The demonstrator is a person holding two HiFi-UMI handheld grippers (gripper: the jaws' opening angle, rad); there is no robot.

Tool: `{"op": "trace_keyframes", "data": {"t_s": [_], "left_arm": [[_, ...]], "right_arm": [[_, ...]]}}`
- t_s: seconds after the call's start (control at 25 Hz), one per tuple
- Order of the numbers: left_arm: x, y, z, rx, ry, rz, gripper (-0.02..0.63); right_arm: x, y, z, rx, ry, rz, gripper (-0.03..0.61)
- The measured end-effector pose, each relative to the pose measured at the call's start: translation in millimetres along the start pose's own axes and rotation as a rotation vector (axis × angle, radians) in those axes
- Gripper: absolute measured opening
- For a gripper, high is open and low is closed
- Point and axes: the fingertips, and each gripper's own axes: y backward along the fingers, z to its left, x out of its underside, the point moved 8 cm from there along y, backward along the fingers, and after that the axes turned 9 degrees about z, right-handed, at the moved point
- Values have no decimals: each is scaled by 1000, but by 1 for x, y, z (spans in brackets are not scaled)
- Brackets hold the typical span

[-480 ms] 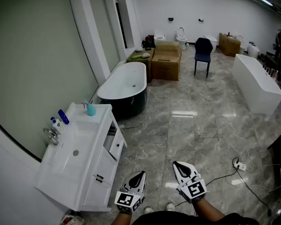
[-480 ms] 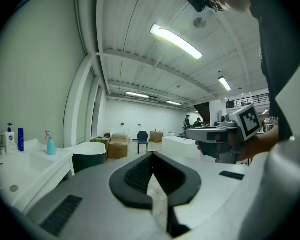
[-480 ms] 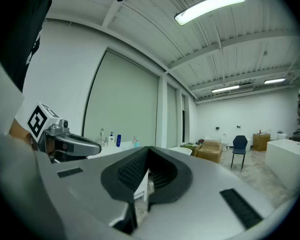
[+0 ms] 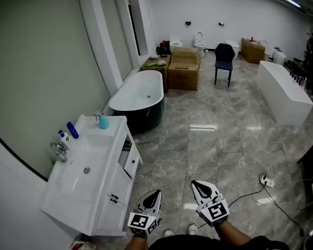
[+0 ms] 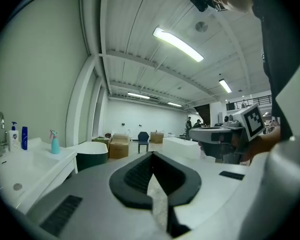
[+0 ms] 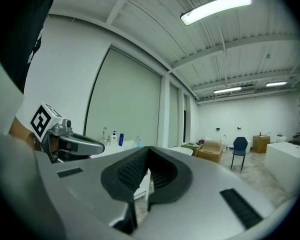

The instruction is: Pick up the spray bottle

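You stand on a grey marble-patterned tile floor (image 4: 219, 139) in a large white-walled room, holding both tools low in front of you. Your left gripper (image 4: 156, 193) and your right gripper (image 4: 197, 183) both have their jaws closed tip to tip, with nothing between them. The small teal spray bottle with a pink trigger (image 4: 103, 121) stands upright on the white vanity counter (image 4: 101, 150) to your left, at the end nearest the tub and well apart from both grippers. Along the wall side of the counter's sink, a chrome tap (image 4: 58, 150), a white pump bottle (image 4: 64, 138) and a dark blue bottle (image 4: 71, 129) stand close together. Just past the vanity sits an oval freestanding bathtub, dark outside and white inside (image 4: 138, 95). Stacked brown cardboard boxes (image 4: 184, 69) and a dark blue chair (image 4: 224, 56) stand farther back, and a long white rectangular tub (image 4: 284, 90) lies at the right.
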Motion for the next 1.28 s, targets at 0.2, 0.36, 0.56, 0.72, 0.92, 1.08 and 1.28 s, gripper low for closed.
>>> {"op": "trace_keyframes", "data": {"t_s": [0.2,0.36,0.56,0.72,0.92,1.08,1.28], "left_arm": [[-4,7,9,15,2,-10,-8],[-3,13,20,24,4,-15,-8],[0,22,33,18,8,-8,-8],[6,24,41,4,13,-2,-8],[2,13,56,-5,18,1,-8],[-6,-9,71,-15,30,-14,-8],[-17,-42,95,-41,44,-31,-8]], "right_arm": [[-8,-7,12,-15,-10,-30,-2],[-11,-14,23,-9,-6,-49,-1],[-14,-20,35,12,13,-69,45],[-14,-24,35,36,9,-93,130],[-16,-45,21,65,-16,-96,329],[-16,-71,2,72,-40,-84,461],[-16,-111,-26,55,-45,-79,568]]}}
